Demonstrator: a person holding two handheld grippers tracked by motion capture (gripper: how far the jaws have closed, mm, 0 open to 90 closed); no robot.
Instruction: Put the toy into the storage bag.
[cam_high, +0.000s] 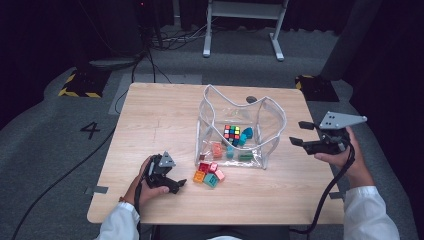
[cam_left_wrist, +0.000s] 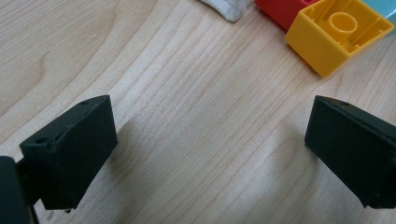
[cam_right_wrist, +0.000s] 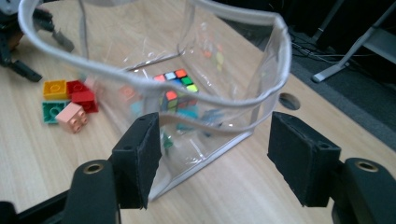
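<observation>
Table: light wood, rectangular, grain running along its length, a round cable hole near the far edge; strips of grey tape at the near corners. Floor: grey carpet, a "4" marked on it left of the table; black-and-yellow hazard pads beside both far corners; cables trailing across the far floor; white frame legs beyond; dark curtains around the room. Bag: clear plastic, white-trimmed, standing open at table centre; holds a puzzle cube and several teal, orange and green bricks. Bricks: a loose cluster of red, yellow, teal and pink on the table just in front of the bag's near left corner. Left gripper: resting low at the near left of the table, jaws wide apart and holding nothing, bare wood between them, the yellow brick just ahead. Right gripper: held at the right table edge, level with the bag, jaws spread wide and empty, aimed at the bag's right side but apart from it.
</observation>
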